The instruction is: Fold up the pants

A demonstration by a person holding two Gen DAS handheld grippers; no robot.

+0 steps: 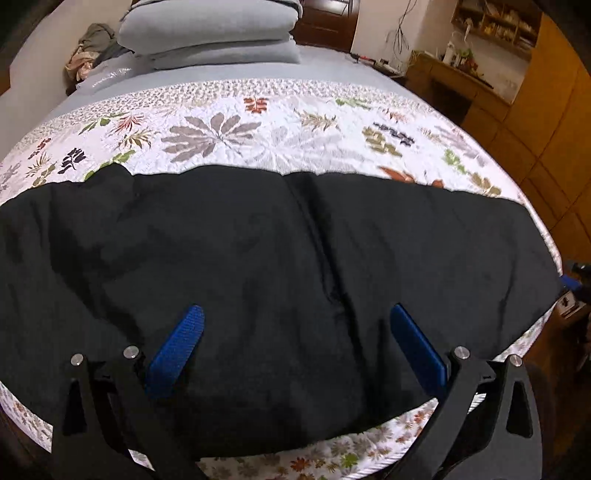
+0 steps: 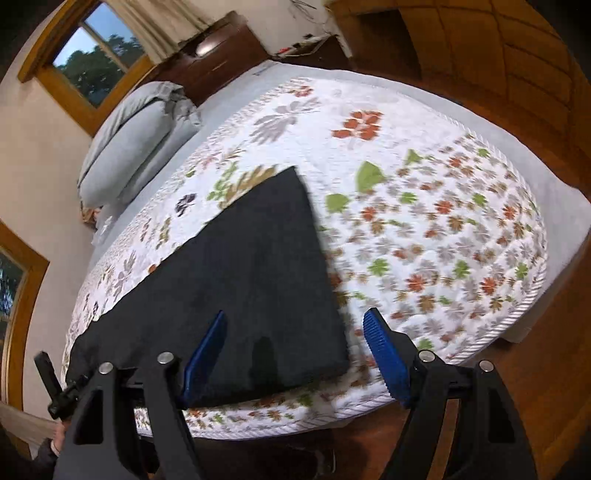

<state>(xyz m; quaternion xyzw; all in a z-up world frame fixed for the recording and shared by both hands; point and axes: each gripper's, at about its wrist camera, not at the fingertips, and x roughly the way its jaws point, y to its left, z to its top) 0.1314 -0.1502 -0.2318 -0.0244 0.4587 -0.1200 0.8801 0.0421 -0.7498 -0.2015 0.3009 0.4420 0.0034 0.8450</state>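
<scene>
Black pants (image 1: 258,258) lie spread flat across the near part of a floral quilt (image 1: 258,129) on the bed, with a lengthwise crease down the middle. My left gripper (image 1: 295,314) is open and empty, its blue fingers (image 1: 184,336) hovering over the pants' near edge. In the right wrist view the pants (image 2: 251,288) show their squared right end. My right gripper (image 2: 295,321) is open and empty above that end's near corner. The other gripper's black frame (image 2: 55,384) shows at lower left.
Grey folded bedding and pillows (image 1: 210,33) sit at the head of the bed, with crumpled clothes (image 1: 92,48) beside them. A wooden desk and shelves (image 1: 461,74) stand to the right. Wooden floor (image 2: 535,387) surrounds the bed's edge.
</scene>
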